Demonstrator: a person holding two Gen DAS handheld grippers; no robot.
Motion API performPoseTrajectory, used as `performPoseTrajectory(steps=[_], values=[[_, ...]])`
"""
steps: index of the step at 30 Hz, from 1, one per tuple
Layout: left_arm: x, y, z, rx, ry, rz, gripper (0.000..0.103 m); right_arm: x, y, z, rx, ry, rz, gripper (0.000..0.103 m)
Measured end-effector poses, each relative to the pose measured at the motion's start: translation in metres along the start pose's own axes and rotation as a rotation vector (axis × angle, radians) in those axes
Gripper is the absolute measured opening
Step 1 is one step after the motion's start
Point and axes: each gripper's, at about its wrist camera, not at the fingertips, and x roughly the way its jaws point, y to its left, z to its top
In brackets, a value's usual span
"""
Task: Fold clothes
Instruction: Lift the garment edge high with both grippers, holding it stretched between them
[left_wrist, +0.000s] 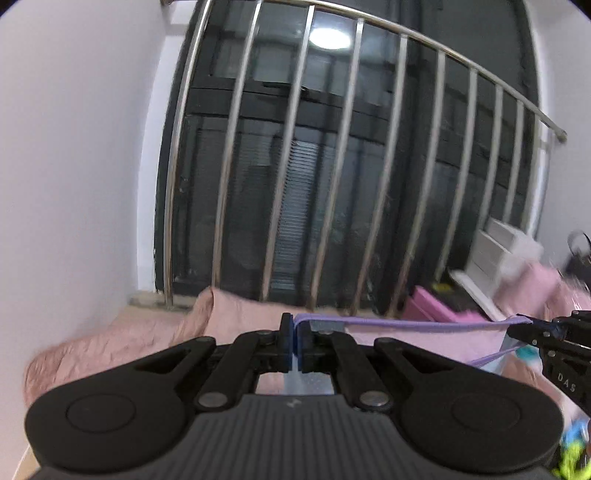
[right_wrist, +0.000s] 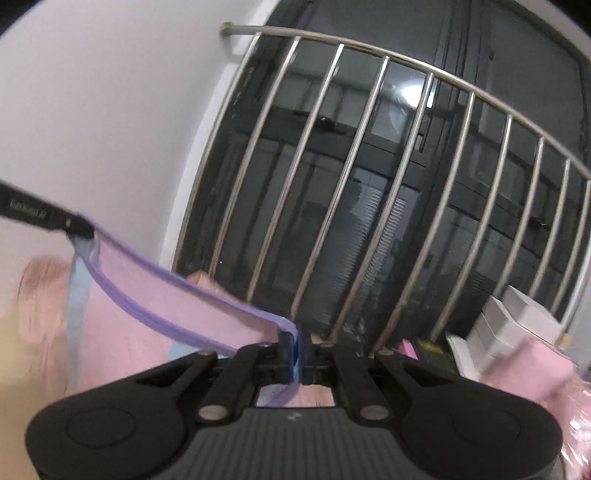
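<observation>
Two grippers hold one garment (right_wrist: 177, 295) up in the air between them, in front of a dark window with a steel railing (left_wrist: 332, 166). The garment is thin and pale pink, with a purple band (left_wrist: 406, 324) sewn along its top edge; part of the cloth hanging below looks light blue, though blur makes the pattern hard to read.

The left gripper (left_wrist: 295, 347) has its jaws pressed together on one end of the purple band, the cloth pinched between the blue pads. The right gripper (right_wrist: 295, 354) is likewise clamped tight on the other end of the band, which folds over at the pinch and drops down between the fingers.

From the left wrist view, the band runs as a nearly straight, taut line from the left gripper across to the right gripper's tip (left_wrist: 532, 326) at the far right of the picture. From the right wrist view, the same edge sags a little in a shallow curve from the right gripper up to the left gripper's tip (right_wrist: 79, 225) at the left. So the garment's long axis lies sideways, from one gripper to the other, roughly level, and the rest of the cloth hangs down from that edge.

Below and behind lies a pink bedspread (left_wrist: 129, 332). White boxes (right_wrist: 517, 321) sit by the railing on the right.
</observation>
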Motion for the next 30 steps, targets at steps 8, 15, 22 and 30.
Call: performPoseTrajectory(steps=[8, 15, 22, 30], values=[[0.124, 0.015, 0.104, -0.003, 0.002, 0.107, 0.002, 0.152, -0.029, 0.085, -0.131, -0.022, -0.076, 0.001], [0.159, 0.010, 0.207, -0.012, -0.102, 0.150, 0.002, 0.207, -0.055, 0.177, -0.179, -0.178, -0.207, 0.001], [0.086, 0.003, 0.251, 0.060, -0.271, 0.096, 0.002, 0.137, -0.069, 0.231, -0.174, -0.395, -0.247, 0.001], [0.035, 0.019, 0.093, 0.085, -0.102, 0.062, 0.005, 0.073, -0.027, 0.126, -0.203, -0.170, -0.051, 0.002]])
